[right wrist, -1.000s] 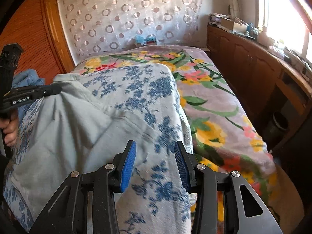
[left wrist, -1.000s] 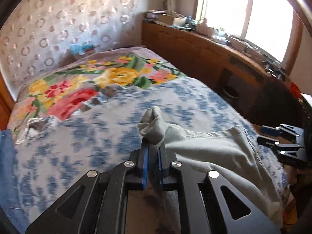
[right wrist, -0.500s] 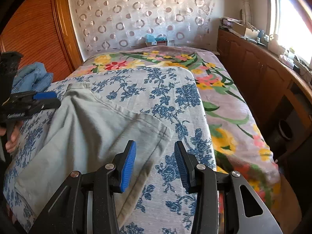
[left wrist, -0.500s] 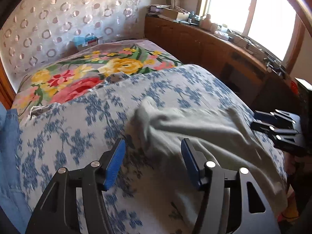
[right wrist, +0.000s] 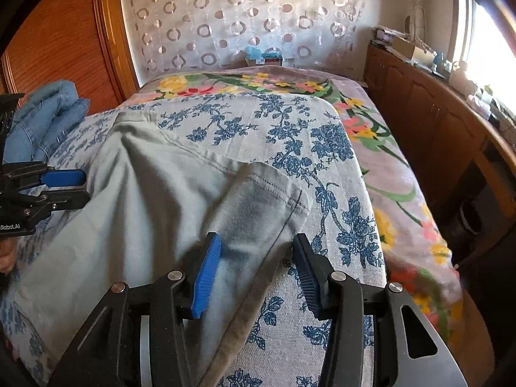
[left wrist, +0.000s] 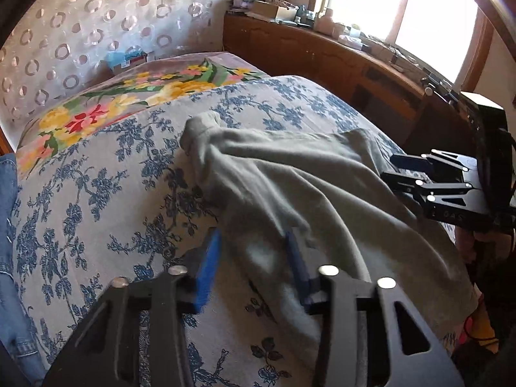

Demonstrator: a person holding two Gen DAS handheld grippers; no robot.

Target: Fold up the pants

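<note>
pale grey-green pants (right wrist: 135, 193), blue-floral bedspread (right wrist: 258, 119)

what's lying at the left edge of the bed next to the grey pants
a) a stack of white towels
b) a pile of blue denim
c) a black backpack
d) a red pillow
b, a bunched pile of blue denim lies at the left edge of the bed, just beyond the grey pants in the right wrist view.
</note>
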